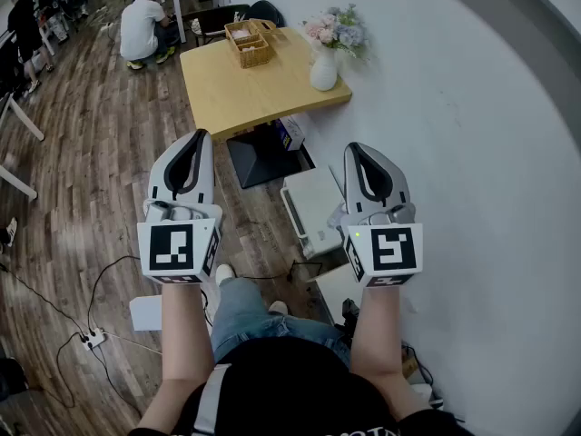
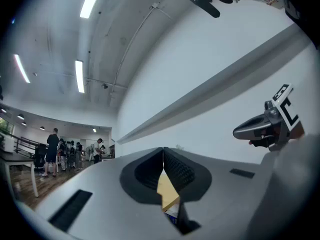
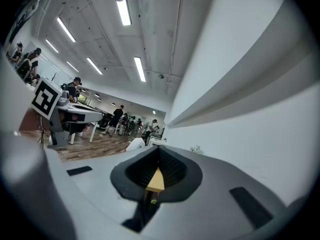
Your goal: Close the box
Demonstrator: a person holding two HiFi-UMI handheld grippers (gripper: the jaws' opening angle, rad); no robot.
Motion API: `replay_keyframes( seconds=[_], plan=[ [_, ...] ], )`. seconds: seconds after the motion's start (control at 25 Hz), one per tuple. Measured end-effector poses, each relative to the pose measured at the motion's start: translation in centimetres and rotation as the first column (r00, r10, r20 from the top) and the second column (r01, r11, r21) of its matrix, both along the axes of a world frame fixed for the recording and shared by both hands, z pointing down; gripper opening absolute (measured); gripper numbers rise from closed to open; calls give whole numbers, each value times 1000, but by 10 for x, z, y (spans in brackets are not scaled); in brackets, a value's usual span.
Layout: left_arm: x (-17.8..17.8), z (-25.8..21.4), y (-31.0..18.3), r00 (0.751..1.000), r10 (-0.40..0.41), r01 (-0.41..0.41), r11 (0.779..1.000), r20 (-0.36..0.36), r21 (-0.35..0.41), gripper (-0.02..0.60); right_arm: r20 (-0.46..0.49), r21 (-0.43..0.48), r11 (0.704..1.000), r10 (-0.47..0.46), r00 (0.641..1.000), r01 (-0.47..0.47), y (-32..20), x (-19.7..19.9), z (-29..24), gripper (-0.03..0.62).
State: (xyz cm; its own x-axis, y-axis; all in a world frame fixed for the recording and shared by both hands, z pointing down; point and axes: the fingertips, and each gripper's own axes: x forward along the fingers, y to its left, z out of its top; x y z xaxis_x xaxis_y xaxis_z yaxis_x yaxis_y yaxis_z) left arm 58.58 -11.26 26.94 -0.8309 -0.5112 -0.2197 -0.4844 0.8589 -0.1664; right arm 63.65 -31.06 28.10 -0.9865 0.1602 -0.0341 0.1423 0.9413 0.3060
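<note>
A woven wicker box [image 1: 250, 44] stands on the far side of a light wooden table [image 1: 263, 84], well ahead of me; whether its lid is up I cannot tell. My left gripper [image 1: 193, 140] and right gripper [image 1: 356, 151] are held side by side in the air short of the table, both shut with nothing between the jaws. In the left gripper view the jaws [image 2: 163, 151] meet, with a sliver of the table [image 2: 167, 194] showing below them and the right gripper [image 2: 265, 126] off to the side. In the right gripper view that gripper [image 3: 159, 151] is likewise shut.
A white vase of flowers [image 1: 324, 66] stands at the table's right corner. A white device [image 1: 313, 209] sits on the floor by the wall. A person crouches [image 1: 143, 27] beyond the table. A power strip with cables [image 1: 91, 337] lies at lower left.
</note>
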Motion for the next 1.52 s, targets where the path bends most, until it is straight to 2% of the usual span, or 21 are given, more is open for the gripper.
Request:
replay_keyframes(
  seconds=[0.28,0.4,0.48,0.52,0.56,0.6,0.64,0.72,1.04,1.32,1.52],
  plan=[
    [-20,9,-3,1000,3,-3,1000,-11,-21,12,-16,3,1000,14,1000,-14,-3,-17,7,15],
    [-36,9,4,1000,4,-5,1000,-19,-19,12,-8,-35,999,9,1000,-10,2,-31,4,15],
    [-50,10,10,999,18,-18,1000,-49,-12,22,-19,-58,998,-5,1000,4,9,-44,3,19],
    [-58,11,12,997,29,-30,1000,-71,-8,78,-31,-67,998,-18,999,16,14,-52,3,62],
    [-66,12,13,995,42,-42,999,-92,-4,185,-43,-76,997,-33,999,30,19,-60,3,196],
    [-73,12,16,993,50,-51,999,-105,1,258,-52,-86,996,-44,998,39,23,-67,2,282],
    [-80,11,19,992,52,-51,999,-111,7,302,-56,-94,995,-47,997,42,26,-74,0,298],
    [-93,9,29,992,44,-42,999,-116,19,344,-62,-98,995,-44,997,38,30,-89,-3,307],
    [-173,4,75,995,-3,4,1000,-103,10,350,-89,-85,996,-32,995,24,55,-170,-6,307],
    [-244,9,123,994,14,-14,1000,-112,7,350,-86,-80,997,-28,996,21,108,-246,-7,307],
    [-278,16,156,992,5,-5,1000,-124,2,350,-102,-46,999,-15,995,10,144,-287,5,307]
  ],
)
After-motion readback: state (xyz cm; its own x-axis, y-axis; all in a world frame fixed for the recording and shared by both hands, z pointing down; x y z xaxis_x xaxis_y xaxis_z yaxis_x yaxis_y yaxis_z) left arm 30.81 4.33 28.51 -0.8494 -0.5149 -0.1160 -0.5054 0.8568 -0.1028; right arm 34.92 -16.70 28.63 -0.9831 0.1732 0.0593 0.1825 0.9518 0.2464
